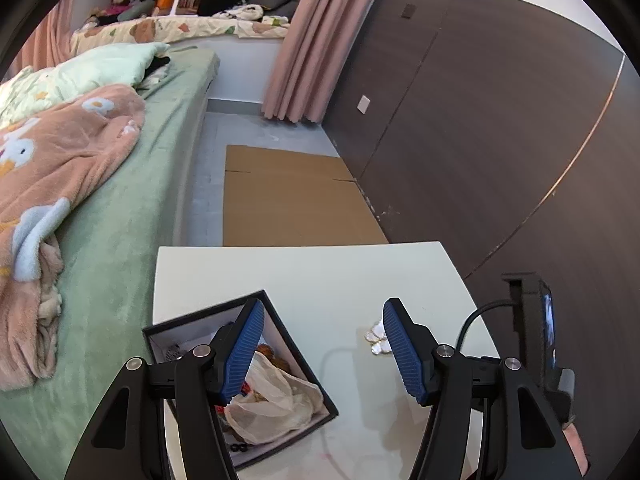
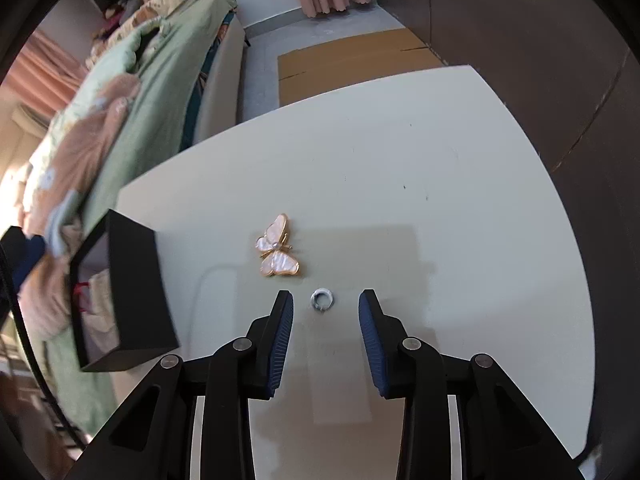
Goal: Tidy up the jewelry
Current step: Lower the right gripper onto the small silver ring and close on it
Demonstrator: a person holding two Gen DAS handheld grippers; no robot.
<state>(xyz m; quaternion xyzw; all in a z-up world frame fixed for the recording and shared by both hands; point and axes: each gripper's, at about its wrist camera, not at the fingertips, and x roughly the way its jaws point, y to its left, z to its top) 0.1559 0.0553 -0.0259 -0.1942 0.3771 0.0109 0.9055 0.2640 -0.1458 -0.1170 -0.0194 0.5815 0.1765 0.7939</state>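
Observation:
A small silver ring (image 2: 322,300) lies on the white table (image 2: 380,160), right between the blue pads of my right gripper (image 2: 326,295), which stands open over it; the pads do not touch it. Just beyond the ring lies a pearly butterfly brooch (image 2: 277,247) with a gold rim. In the left wrist view the brooch (image 1: 378,338) shows partly behind the right finger of my left gripper (image 1: 322,306), which is open and empty. Its left finger hangs over a black open box (image 1: 240,384) that holds a sheer pouch (image 1: 276,400) and other small items. The same box (image 2: 132,292) stands at the table's left edge.
A bed with a green sheet (image 1: 132,184) and a pink flowered blanket (image 1: 52,184) runs along the table's left side. Flattened cardboard (image 1: 292,200) lies on the floor beyond the table. A dark wooden wall (image 1: 500,128) stands to the right, a pink curtain (image 1: 320,40) behind.

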